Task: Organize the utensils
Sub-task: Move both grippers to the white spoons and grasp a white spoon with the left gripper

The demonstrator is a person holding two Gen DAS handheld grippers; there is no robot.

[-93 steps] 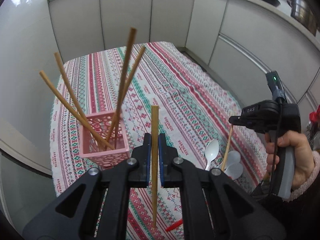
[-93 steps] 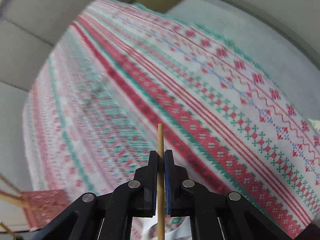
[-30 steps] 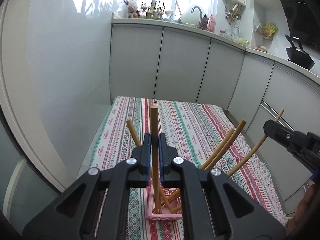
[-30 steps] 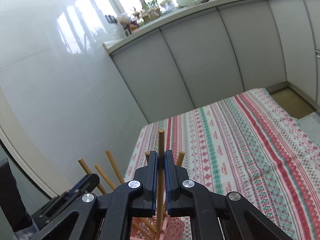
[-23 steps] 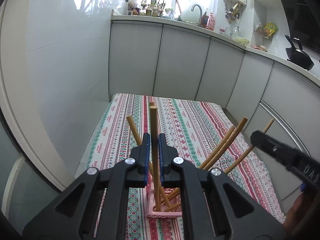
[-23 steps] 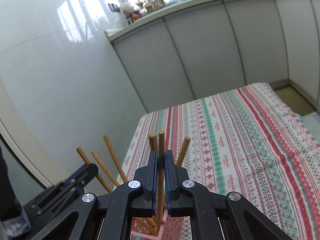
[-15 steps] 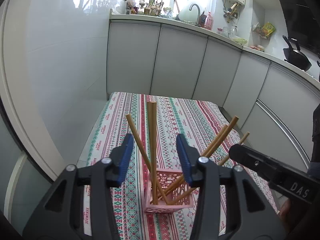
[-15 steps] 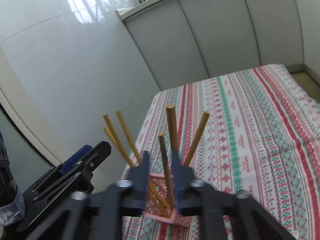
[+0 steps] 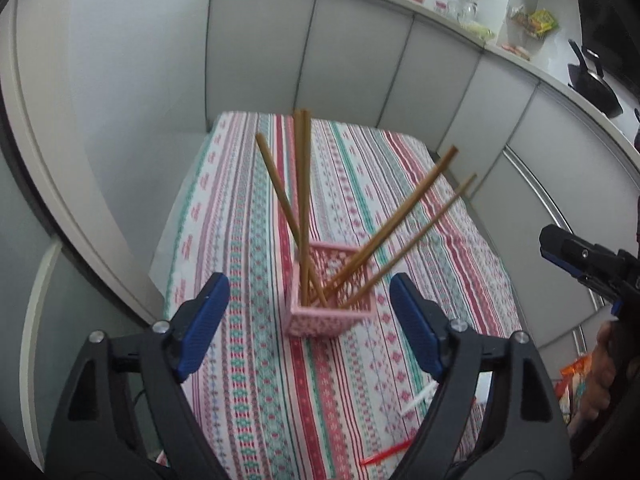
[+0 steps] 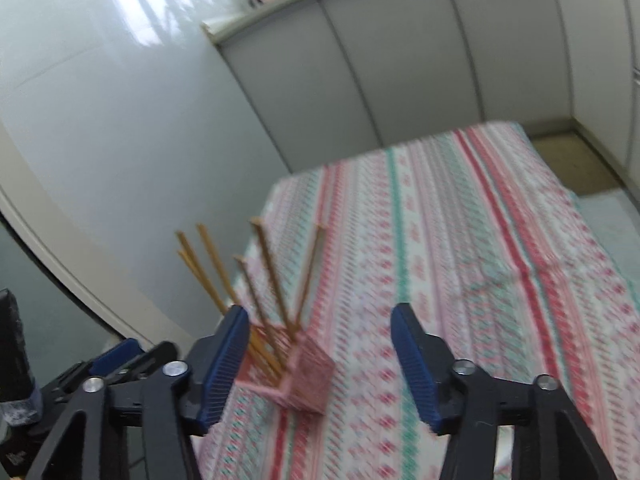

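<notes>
The pink basket point(image 9: 333, 303) stands on the striped cloth point(image 9: 248, 360) of the bench, toward the bench's left edge as the left wrist view shows it. Six chopsticks point(image 9: 303, 208) stand in it: two nearly upright and touching side by side, one leaning left, and others leaning right over the rim. Half a second ago the two upright sticks had just been let go; 0.8 s ago each gripper was pinching one stick above the basket. Now both sticks rest inside on their own.

The left gripper point(image 9: 308, 322) is spread wide, its blue pads point(image 9: 204, 318) well apart on either side of the basket and holding nothing. Compared with half a second ago the jaws have opened farther and the gripper has pulled back and up, so the basket looks smaller and sits between the pads.

The right gripper point(image 10: 320, 356) is also spread wide and empty. Its view is blurred. It has drawn back and to the right since the last frame: the basket point(image 10: 298, 376) now lies beside its left pad rather than between the fingers, and the chopsticks point(image 10: 264, 280) fan up behind that pad.

In the left wrist view the right gripper point(image 9: 580, 262) shows at the right edge, well apart from the basket. Near the bench's near edge lie a white utensil point(image 9: 416, 400) and a red one point(image 9: 386, 454), both partly hidden behind the left gripper.
</notes>
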